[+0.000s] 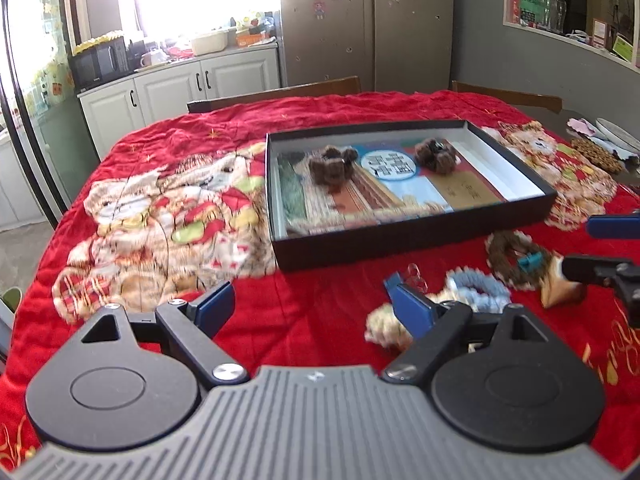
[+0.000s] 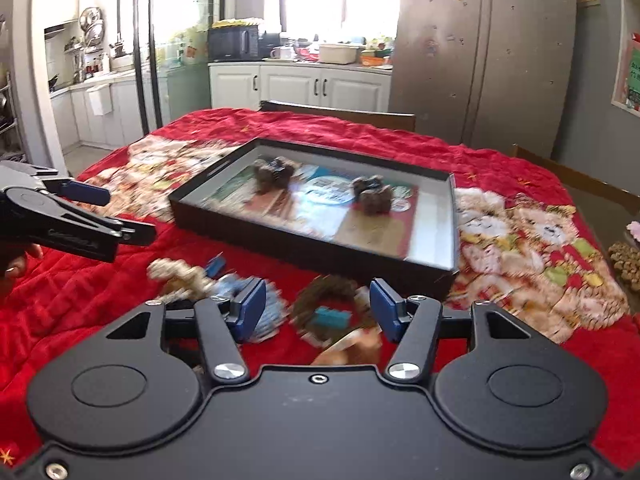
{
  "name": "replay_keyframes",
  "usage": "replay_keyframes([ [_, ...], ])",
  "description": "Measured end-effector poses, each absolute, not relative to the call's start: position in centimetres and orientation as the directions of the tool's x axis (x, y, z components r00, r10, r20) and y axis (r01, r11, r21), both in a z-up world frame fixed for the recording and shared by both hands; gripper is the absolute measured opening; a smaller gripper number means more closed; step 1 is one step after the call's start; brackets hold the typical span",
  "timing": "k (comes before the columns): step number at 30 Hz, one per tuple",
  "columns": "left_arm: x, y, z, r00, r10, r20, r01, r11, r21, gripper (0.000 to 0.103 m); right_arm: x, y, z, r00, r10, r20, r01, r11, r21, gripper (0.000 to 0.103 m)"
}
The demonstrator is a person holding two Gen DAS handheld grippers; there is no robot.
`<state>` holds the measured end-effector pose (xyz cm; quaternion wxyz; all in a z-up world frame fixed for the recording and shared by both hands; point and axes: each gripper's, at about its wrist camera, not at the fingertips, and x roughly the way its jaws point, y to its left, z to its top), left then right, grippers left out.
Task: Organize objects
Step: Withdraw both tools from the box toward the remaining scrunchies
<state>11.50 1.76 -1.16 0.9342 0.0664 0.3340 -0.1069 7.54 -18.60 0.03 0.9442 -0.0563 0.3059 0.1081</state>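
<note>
A shallow black box [image 1: 412, 236] lies on the red bear-print cloth [image 1: 168, 152], and two brown fluffy hair ties [image 1: 332, 166] [image 1: 436, 154] rest on the printed card inside it. In front of it lie a cream scrunchie [image 1: 382, 326], a light blue scrunchie [image 1: 478, 290] and a brown scrunchie with a teal clip [image 1: 516, 260]. My left gripper [image 1: 310, 300] is open over bare cloth, its right finger near the cream scrunchie. My right gripper [image 2: 320, 304] hangs open over the brown scrunchie [image 2: 324, 292], and its pads do not press on it.
Wooden chair backs [image 1: 280, 94] stand at the table's far side. At the right edge of the table there is a plate [image 1: 618, 130] beside a brown studded item [image 1: 596, 154]. White cabinets [image 2: 300, 86] and a steel fridge [image 2: 480, 60] lie beyond. A hand [image 2: 12, 266] holds the left gripper [image 2: 116, 216].
</note>
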Motion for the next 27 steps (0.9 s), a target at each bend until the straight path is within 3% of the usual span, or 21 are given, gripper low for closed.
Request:
replay_keyframes([
  [8, 8.6, 1.7, -2.2, 0.731, -0.197, -0.653, 0.294, 0.955, 0.041, 0.091, 7.2, -16.3, -2.9, 0.740, 0.217, -0.636, -0.260, 0.965, 0.026, 0.044],
  [16, 8.2, 1.4, -3.8, 0.700, -0.243, -0.671, 0.345, 0.938, 0.020, 0.091, 8.1, -15.1, -4.4, 0.701, 0.252, -0.667, -0.286, 0.956, 0.060, 0.040],
  [27, 8.7, 0.0, -4.8, 0.674, -0.281, -0.683, 0.386, 0.923, 0.001, 0.091, 8.8, -15.4, -5.6, 0.663, 0.255, -0.704, -0.281, 0.956, 0.082, 0.024],
])
